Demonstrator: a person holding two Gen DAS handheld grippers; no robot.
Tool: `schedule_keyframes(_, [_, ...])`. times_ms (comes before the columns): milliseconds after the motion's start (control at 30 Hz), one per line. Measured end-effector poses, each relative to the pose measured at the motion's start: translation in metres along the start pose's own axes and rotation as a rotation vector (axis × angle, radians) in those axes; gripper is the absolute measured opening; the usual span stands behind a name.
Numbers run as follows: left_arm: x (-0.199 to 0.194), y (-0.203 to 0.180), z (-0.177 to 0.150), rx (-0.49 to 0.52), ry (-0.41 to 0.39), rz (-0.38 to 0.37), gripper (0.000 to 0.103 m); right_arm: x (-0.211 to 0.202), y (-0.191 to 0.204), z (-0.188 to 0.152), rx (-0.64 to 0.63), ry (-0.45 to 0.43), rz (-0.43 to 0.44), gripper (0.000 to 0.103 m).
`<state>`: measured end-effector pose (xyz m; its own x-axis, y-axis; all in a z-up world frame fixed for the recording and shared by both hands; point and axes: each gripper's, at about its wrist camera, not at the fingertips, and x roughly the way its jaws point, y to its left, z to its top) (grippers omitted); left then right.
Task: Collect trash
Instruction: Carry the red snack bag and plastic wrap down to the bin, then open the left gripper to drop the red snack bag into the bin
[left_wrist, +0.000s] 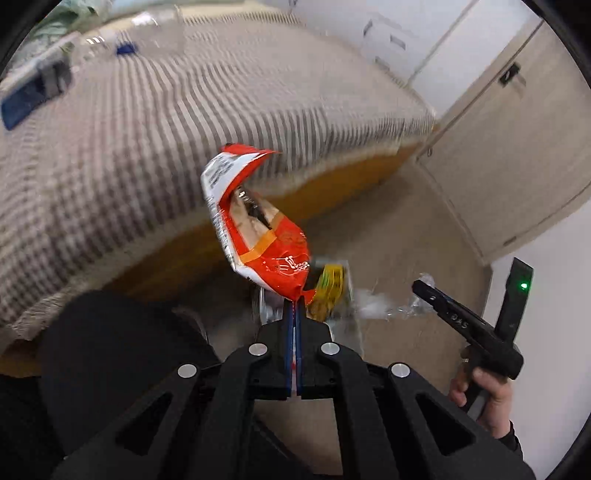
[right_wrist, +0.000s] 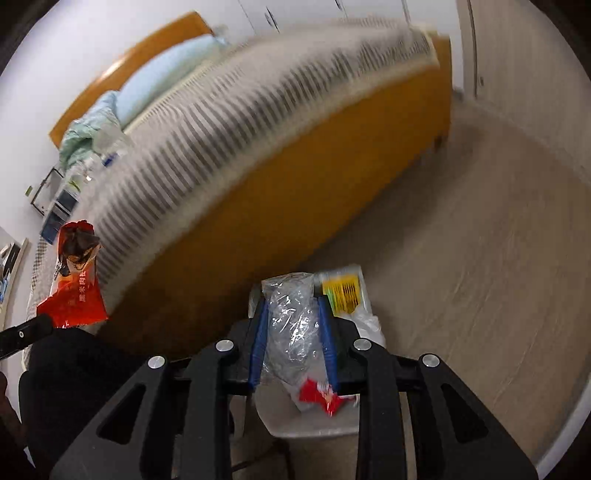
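Note:
My left gripper (left_wrist: 295, 301) is shut on the bottom corner of a red snack bag (left_wrist: 258, 225), torn open at the top, and holds it up beside the bed. The bag also shows in the right wrist view (right_wrist: 75, 280). My right gripper (right_wrist: 291, 301) is closed partway on a crumpled clear plastic wrapper (right_wrist: 291, 321), which also shows in the left wrist view (left_wrist: 388, 304). Below both sits a white trash bin (right_wrist: 306, 424) with a yellow packet (right_wrist: 341, 291) and a red scrap (right_wrist: 319, 397) inside; the bin's rim also shows in the left wrist view (left_wrist: 349, 280).
A bed with a striped grey cover (left_wrist: 166, 122) and orange wooden frame (right_wrist: 295, 192) stands close behind the bin. More clutter lies at the bed's far end (right_wrist: 96, 147). Beige floor (right_wrist: 480, 277) spreads to the right. A wardrobe door (left_wrist: 517, 147) stands beyond.

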<state>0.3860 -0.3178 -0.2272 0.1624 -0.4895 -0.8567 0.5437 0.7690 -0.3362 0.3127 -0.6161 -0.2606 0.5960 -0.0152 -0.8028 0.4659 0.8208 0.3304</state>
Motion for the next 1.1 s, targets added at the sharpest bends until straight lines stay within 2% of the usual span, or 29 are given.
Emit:
schedule_keyframes(133, [0.046, -0.006, 0.012, 0.005, 0.155, -0.027, 0.0, 0.045, -0.019, -0.025, 0.051, 0.121, -0.012, 0.027])
schedule_keyframes(200, [0.065, -0.019, 0.019, 0.025, 0.203, -0.048, 0.0, 0.058, -0.024, -0.032, 0.07, 0.145, -0.006, 0.027])
schedule_keyframes(300, [0.114, -0.042, 0.022, 0.069, 0.312, -0.013, 0.0, 0.074, -0.031, -0.043, 0.104, 0.183, 0.005, 0.027])
schedule_keyframes(467, [0.193, -0.063, 0.014, 0.083, 0.467, 0.031, 0.0, 0.09, -0.045, -0.058, 0.143, 0.218, 0.044, 0.027])
schedule_keyframes(533, [0.21, -0.063, 0.013, 0.059, 0.486, 0.032, 0.0, 0.095, -0.052, -0.065, 0.167, 0.225, 0.058, 0.027])
schedule_keyframes(600, [0.225, -0.069, 0.012, 0.079, 0.516, 0.02, 0.0, 0.102, -0.061, -0.072, 0.195, 0.237, 0.065, 0.027])
schedule_keyframes(733, [0.265, -0.071, 0.014, 0.097, 0.532, 0.064, 0.001, 0.109, -0.072, -0.081, 0.231, 0.257, 0.056, 0.027])
schedule_keyframes(767, [0.274, -0.067, 0.015, 0.084, 0.537, 0.073, 0.008, 0.111, -0.074, -0.082, 0.236, 0.259, 0.056, 0.027])
schedule_keyframes(833, [0.285, -0.059, 0.017, 0.04, 0.543, 0.114, 0.079, 0.112, -0.076, -0.084, 0.243, 0.261, 0.054, 0.027])
schedule_keyframes(867, [0.286, -0.055, 0.018, 0.022, 0.541, 0.132, 0.081, 0.112, -0.076, -0.084, 0.244, 0.261, 0.052, 0.027])
schedule_keyframes(1000, [0.282, -0.04, 0.023, -0.027, 0.511, 0.189, 0.081, 0.11, -0.079, -0.08, 0.25, 0.253, 0.056, 0.027])
schedule_keyframes(1100, [0.281, -0.039, 0.02, -0.018, 0.523, 0.224, 0.081, 0.105, -0.073, -0.075, 0.234, 0.237, 0.062, 0.027])
